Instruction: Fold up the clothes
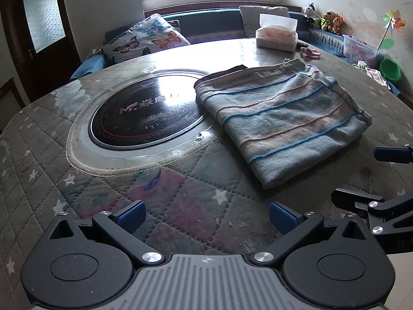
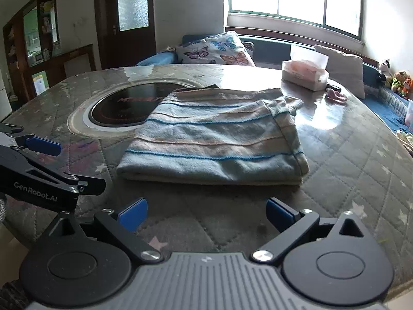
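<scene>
A: Striped garment (image 1: 281,118) lies folded flat on the quilted worktop (image 1: 180,201), one corner over the edge of the round black cooktop (image 1: 147,113) set in its middle.

B: Left hand-held gripper (image 1: 206,215)?

A: Jaws spread wide, nothing between them, held over bare quilt short of the cloth.

B: Right hand-held gripper (image 2: 206,214)?

A: Same: fully apart, empty, just short of the fold's near edge. Neither touches the fabric.

B: Else?

A: Tissue box (image 2: 304,75) stands at the far side, well apart from the garment.
</scene>
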`<state>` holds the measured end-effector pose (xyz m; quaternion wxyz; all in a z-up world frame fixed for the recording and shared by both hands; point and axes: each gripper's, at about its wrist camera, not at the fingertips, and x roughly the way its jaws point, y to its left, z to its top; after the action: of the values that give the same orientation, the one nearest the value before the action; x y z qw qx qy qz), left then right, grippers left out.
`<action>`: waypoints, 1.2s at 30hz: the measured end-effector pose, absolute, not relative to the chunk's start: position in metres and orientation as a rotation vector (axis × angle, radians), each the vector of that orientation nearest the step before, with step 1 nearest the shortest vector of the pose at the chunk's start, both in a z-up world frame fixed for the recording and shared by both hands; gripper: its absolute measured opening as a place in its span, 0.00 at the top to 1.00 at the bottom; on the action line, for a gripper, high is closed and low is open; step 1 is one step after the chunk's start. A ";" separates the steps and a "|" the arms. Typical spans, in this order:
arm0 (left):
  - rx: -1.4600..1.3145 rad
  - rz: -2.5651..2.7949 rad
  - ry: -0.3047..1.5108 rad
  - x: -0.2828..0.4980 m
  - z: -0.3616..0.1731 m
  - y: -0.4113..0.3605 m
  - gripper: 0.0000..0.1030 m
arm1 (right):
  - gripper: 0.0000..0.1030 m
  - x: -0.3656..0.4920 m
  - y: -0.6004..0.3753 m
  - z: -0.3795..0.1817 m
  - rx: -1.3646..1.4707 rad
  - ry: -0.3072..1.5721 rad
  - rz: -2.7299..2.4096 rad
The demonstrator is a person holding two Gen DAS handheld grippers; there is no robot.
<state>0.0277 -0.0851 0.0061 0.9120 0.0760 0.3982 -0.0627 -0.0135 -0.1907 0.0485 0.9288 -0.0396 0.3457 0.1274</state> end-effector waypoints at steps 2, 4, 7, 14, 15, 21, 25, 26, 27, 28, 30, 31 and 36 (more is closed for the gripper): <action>0.159 -0.131 0.818 0.026 0.007 -0.086 0.00 | 0.02 -0.014 -0.191 0.048 -0.081 0.713 0.252; 0.163 -0.130 0.818 0.025 0.007 -0.088 0.00 | 0.00 -0.015 -0.192 0.048 -0.082 0.715 0.241; 0.169 -0.130 0.815 0.022 0.008 -0.091 0.00 | 0.00 -0.018 -0.193 0.049 -0.079 0.715 0.232; 0.180 -0.134 0.810 0.016 0.008 -0.095 0.00 | 0.00 -0.024 -0.194 0.049 -0.085 0.712 0.225; 0.181 -0.134 0.810 0.015 0.008 -0.096 0.00 | 0.00 -0.025 -0.194 0.049 -0.086 0.711 0.225; 0.183 -0.133 0.807 0.011 0.008 -0.097 0.00 | 0.00 -0.029 -0.193 0.048 -0.091 0.711 0.220; 0.184 -0.133 0.806 0.009 0.008 -0.098 0.00 | 0.00 -0.031 -0.193 0.048 -0.095 0.710 0.221; 0.184 -0.133 0.806 0.008 0.007 -0.098 0.00 | 0.00 -0.031 -0.193 0.048 -0.096 0.709 0.220; 0.184 -0.133 0.805 0.008 0.007 -0.098 0.00 | 0.00 -0.031 -0.193 0.048 -0.096 0.709 0.220; 0.183 -0.133 0.805 0.007 0.007 -0.098 0.00 | 0.00 -0.032 -0.192 0.048 -0.096 0.709 0.220; 0.183 -0.133 0.804 0.007 0.007 -0.099 0.00 | 0.00 -0.032 -0.192 0.048 -0.097 0.708 0.219; 0.183 -0.134 0.804 0.006 0.007 -0.099 0.00 | 0.00 -0.033 -0.192 0.048 -0.097 0.708 0.218; 0.189 -0.135 0.805 0.005 0.007 -0.100 0.00 | 0.00 -0.033 -0.193 0.048 -0.094 0.706 0.217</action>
<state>0.0053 -0.1003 0.0069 0.9136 0.0916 0.3907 -0.0655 -0.0330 -0.1927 0.0478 0.9315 -0.0460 0.3448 0.1058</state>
